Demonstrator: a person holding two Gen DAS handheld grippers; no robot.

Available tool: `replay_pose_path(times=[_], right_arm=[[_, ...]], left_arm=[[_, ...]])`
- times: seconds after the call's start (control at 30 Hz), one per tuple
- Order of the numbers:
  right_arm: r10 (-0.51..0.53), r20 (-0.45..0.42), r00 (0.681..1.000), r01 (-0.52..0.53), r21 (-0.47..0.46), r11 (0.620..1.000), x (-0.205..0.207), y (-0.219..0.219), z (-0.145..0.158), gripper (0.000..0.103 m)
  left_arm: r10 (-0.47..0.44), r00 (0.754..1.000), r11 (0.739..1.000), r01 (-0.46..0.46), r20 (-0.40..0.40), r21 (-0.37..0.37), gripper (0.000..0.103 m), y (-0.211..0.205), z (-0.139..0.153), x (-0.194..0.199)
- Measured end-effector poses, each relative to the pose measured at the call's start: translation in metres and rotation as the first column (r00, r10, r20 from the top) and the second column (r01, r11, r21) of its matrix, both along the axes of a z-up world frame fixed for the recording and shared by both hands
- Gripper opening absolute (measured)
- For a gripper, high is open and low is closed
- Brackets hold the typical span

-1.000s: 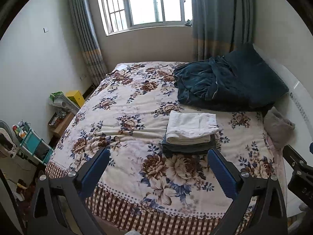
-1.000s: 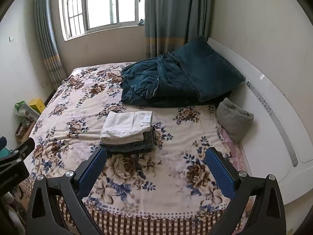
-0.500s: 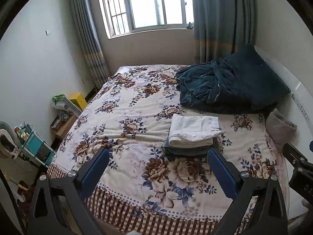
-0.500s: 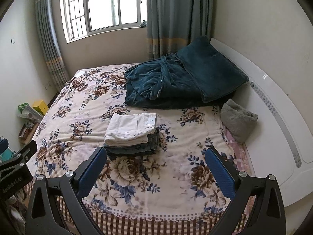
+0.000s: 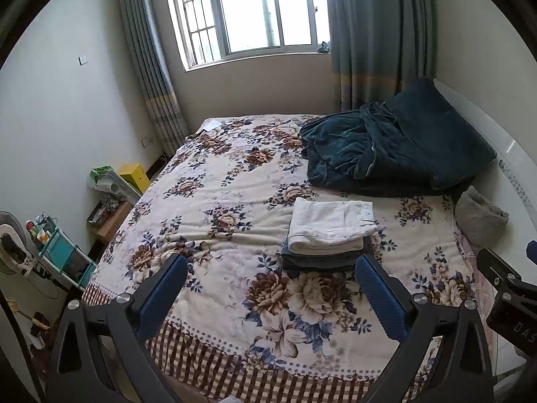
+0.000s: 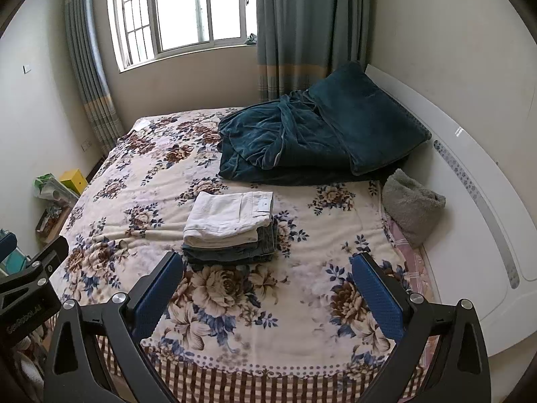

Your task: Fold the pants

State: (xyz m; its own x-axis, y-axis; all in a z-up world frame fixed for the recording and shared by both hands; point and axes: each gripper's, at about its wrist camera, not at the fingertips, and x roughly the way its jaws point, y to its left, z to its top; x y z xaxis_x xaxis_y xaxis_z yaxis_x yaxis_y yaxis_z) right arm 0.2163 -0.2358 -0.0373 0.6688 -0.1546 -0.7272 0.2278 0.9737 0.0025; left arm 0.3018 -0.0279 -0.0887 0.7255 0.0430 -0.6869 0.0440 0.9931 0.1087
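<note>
Already folded, the white pants top the stack just before the teal blanket — left gripper and right gripper gape empty; a careless nudge could topple it.

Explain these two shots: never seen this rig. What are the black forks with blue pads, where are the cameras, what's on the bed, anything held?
There is no robot arm: a person carries a two-finger gripper in each hand, each with a fisheye camera looking along its fingers. One picture is from the left gripper, the other from the right gripper. Both are open, holding nothing, above the near edge of the floral bed. On it lies a stack of folded pants, white pair on top, with a dark teal blanket behind and a grey cloth by the headboard.
</note>
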Motion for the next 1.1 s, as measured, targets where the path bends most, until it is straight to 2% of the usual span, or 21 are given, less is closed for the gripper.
replay_pose_path(times=[1.1], right_arm=[[0.02,0.002,1.0,-0.02,0.013,1.0,0.0054,-0.0079,0.002,0.103]], left_arm=[[0.007,1.0,1.0,-0.007,0.003,-0.017,0.103,-0.0043,0.0036,-0.0014]])
